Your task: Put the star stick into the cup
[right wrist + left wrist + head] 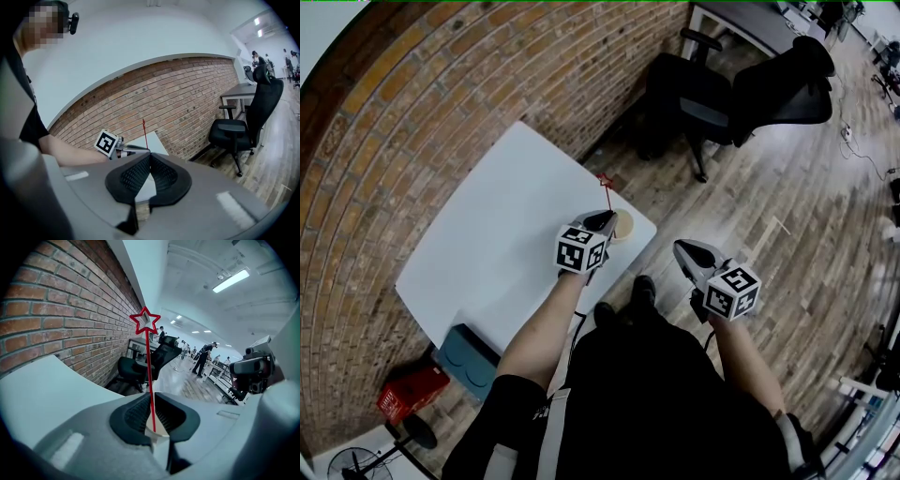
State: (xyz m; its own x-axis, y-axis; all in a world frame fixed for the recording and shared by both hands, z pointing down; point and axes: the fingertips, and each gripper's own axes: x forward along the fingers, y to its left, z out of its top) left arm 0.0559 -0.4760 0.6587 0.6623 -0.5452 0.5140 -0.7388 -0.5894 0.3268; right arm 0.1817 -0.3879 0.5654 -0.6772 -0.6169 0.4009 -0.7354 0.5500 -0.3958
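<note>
Counted on the white counter: one star stick and one cup, both at the corner nearest the chair. Stick thin and red, topped by one outlined five-point star, standing upright with its lower end down inside the pale cup.

Two claws, each carrying one marker cube patterned in black and white squares.

Left claw just beside the cup, tips at the stick. In the left gripper view, narrowly parted, with the stick upright in the slim gap and close against the left pad. Cup's pale rim just below the pads.

Right claw well apart from the counter, out over the wooden floor. In the right gripper view, closed tip to tip, holding nothing. Visible past those tips: the left claw's cube on a bare forearm and the stick rising beside it.

Elsewhere:
- One black office chair, near the brick wall.
- One blue box and one red box, side by side on the floor by the counter's near edge.
- One long ceiling light.
- A few people far down the room, too small to count.

White print on the red box, too small to read.
</note>
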